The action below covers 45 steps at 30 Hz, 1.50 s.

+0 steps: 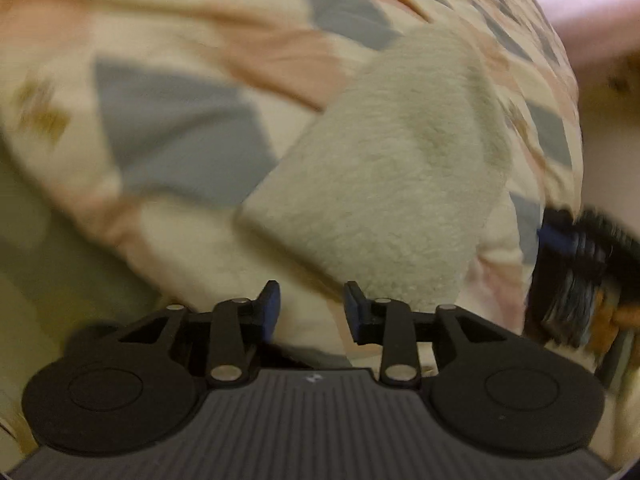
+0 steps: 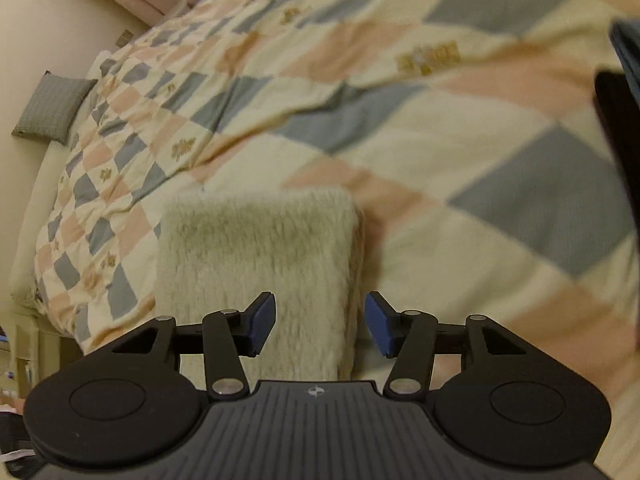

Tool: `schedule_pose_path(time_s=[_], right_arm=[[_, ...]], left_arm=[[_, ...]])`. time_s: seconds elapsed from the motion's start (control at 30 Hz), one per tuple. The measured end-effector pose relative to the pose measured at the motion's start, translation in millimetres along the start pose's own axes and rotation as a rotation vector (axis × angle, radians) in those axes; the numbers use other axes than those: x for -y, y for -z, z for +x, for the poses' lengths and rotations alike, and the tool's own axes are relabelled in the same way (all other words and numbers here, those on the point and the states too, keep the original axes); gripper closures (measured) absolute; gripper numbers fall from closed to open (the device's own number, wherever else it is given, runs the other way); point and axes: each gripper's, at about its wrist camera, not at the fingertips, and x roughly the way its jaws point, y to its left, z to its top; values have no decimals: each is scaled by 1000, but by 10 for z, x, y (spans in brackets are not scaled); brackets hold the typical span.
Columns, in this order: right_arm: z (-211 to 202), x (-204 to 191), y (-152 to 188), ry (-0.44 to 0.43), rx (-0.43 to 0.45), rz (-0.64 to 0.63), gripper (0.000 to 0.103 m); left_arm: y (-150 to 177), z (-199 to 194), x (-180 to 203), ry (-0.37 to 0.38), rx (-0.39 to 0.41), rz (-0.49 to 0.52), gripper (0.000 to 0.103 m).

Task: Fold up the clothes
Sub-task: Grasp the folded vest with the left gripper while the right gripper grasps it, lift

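Note:
A cream fleece garment (image 1: pixel 384 184) lies folded into a thick rectangle on the patchwork quilt (image 1: pixel 172 132). My left gripper (image 1: pixel 312 306) is open and empty, just short of the garment's near corner. In the right wrist view the same folded garment (image 2: pixel 256 264) lies straight ahead on the quilt (image 2: pixel 460 168). My right gripper (image 2: pixel 320 322) is open and empty, with its jaws over the garment's near right edge. Both views are blurred by motion.
The other gripper (image 1: pixel 576 276) shows dark at the right edge of the left wrist view. A grey pillow (image 2: pixel 54 108) lies at the head of the bed, far left. A dark object (image 2: pixel 620 120) stands at the right edge. The bed's near edge drops off at left (image 2: pixel 48 344).

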Motion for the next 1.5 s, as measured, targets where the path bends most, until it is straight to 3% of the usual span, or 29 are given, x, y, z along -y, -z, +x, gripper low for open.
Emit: schedule_pose_path(time_s=[0.1, 0.13, 0.3, 0.47, 0.6, 0.73, 0.77, 0.8, 0.9, 1.0, 1.03, 1.07, 1.13, 1.3, 1.5], right_arm=[[47, 14, -30, -19, -51, -49, 50], [61, 24, -73, -36, -60, -67, 49], [193, 90, -314, -126, -123, -173, 44], [269, 217, -511, -190, -177, -234, 42], [383, 344, -647, -200, -211, -246, 42], [549, 425, -826, -196, -235, -273, 42], [587, 429, -879, -199, -239, -281, 42], [619, 421, -931, -209, -241, -300, 42], [715, 312, -1094, -250, -246, -413, 40], [889, 53, -1280, -286, -261, -599, 40], [965, -28, -1347, -307, -280, -638, 34], [1061, -107, -1419, -336, -314, -666, 17], [1255, -267, -1533, -389, -385, -716, 4], [1798, -597, -1630, -521, -636, -782, 4], [2433, -666, -1563, -559, -894, -769, 8]], left_arm=[[222, 118, -65, 118, 77, -92, 42], [301, 177, -78, 156, 108, -125, 40], [774, 659, -169, 282, 303, -380, 40], [1145, 1022, -206, 404, 465, -562, 39], [1236, 1245, -141, 512, 549, -649, 39], [1271, 1359, -137, 546, 603, -676, 38], [1268, 1355, -127, 551, 612, -673, 41], [1251, 1336, -97, 552, 625, -655, 53], [1228, 1295, -11, 532, 654, -606, 66], [1280, 1304, 15, 508, 655, -608, 67], [1296, 1306, 26, 504, 654, -616, 67], [1296, 1296, 54, 495, 656, -617, 67], [1294, 1282, 76, 480, 653, -615, 67], [1271, 1253, 84, 448, 639, -603, 66], [1218, 1254, 89, 435, 626, -597, 64]])
